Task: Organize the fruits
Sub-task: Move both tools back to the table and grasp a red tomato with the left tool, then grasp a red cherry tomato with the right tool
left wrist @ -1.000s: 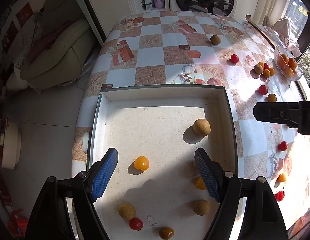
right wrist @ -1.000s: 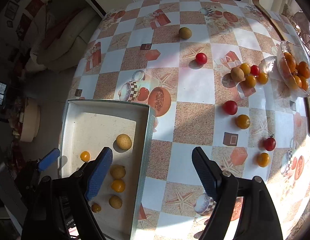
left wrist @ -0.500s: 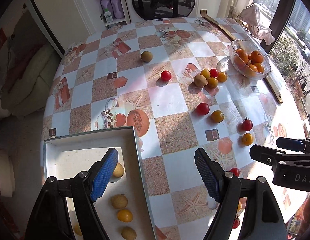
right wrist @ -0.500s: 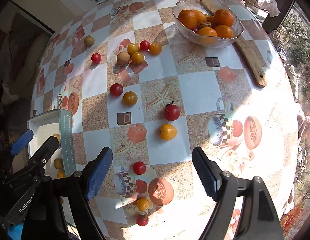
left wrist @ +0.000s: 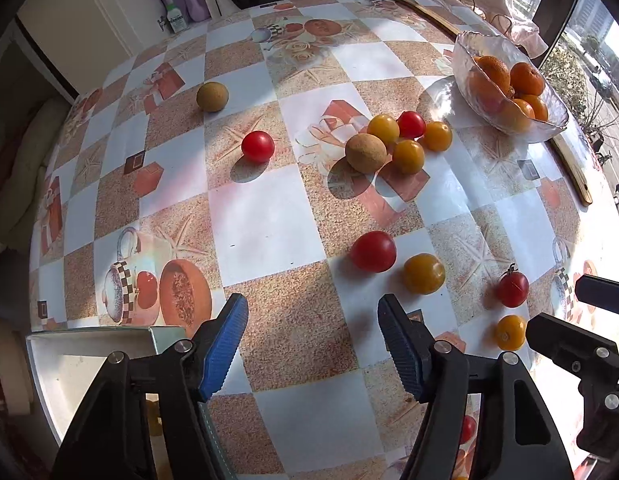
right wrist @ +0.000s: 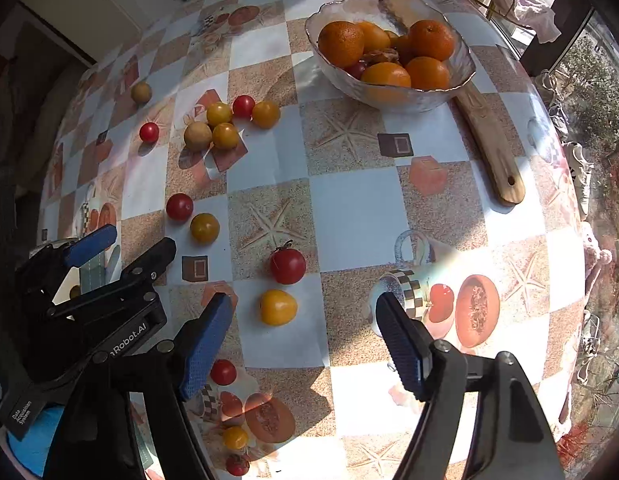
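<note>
While both grippers hang steeply over the checked tablecloth [left wrist: 269,224], we note that the left gripper [left wrist: 313,344] is closing its jaws on nothing: only bare cloth lies between its blue pads. The right gripper [right wrist: 305,336] is likewise closing, unladen; a yellow tomato [right wrist: 278,307] sits on the cloth in the gap between its fingers, untouched by either pad, with a stemmed red tomato [right wrist: 287,265] just beyond it. We find the white tray [left wrist: 93,360] at the table's near left corner, beneath the left gripper's left finger. Loose fruits are scattered mid-table: a cluster of yellow and red tomatoes around a brown round fruit [left wrist: 365,153]. The glass bowl [right wrist: 393,92] of oranges stands near the far right edge, beside a wooden stick [right wrist: 489,144].
</note>
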Available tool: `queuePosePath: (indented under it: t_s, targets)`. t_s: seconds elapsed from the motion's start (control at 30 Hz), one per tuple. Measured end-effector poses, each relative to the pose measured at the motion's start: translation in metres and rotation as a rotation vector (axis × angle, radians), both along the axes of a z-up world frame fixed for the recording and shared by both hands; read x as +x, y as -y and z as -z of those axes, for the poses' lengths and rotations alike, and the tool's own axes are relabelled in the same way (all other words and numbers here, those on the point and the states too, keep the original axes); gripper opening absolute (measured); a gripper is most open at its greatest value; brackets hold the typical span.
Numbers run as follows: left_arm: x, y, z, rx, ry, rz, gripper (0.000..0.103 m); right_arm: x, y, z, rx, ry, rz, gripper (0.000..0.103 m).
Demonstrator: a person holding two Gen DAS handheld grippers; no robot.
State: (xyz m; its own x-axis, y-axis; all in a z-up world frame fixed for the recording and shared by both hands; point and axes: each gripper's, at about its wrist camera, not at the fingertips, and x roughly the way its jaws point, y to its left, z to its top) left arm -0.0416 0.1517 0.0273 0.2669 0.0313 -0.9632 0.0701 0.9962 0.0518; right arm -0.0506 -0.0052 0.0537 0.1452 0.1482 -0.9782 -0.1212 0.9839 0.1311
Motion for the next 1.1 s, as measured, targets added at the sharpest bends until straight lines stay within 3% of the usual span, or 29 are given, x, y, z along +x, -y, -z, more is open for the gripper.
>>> queuePosePath:
  t_s: [0.33,0.53,0.57,0.67,0.77,0.8,1.1]
  targets:
    - [0.017,0.009,0.005,-0.022,0.027,0.028,0.07,0.011,-0.005,0.016,0.028,-0.015,-0.058,0.065]
    - [0.031,0.013,0.004,-0.015,0.044,0.026,0.07,0.015,-0.011,0.023,0.035,-0.018,-0.069,0.054]
    - [0.032,0.013,0.004,-0.018,0.045,0.025,0.068,0.016,-0.012,0.025,0.034,-0.019,-0.073,0.052]
    - [0.032,0.015,0.003,-0.051,0.046,0.035,0.049,0.017,-0.017,0.028,0.025,-0.012,-0.08,0.042]
    - [0.03,0.024,0.002,-0.054,0.048,0.065,0.029,0.019,-0.018,0.029,0.028,-0.013,-0.075,0.024]
    - [0.028,0.026,0.002,-0.059,0.045,0.068,0.023,0.019,-0.018,0.029,0.032,-0.015,-0.073,0.024]
    - [-0.001,0.009,-0.014,-0.195,0.022,0.015,0.023,0.004,0.003,0.013,0.102,-0.006,-0.029,0.024]
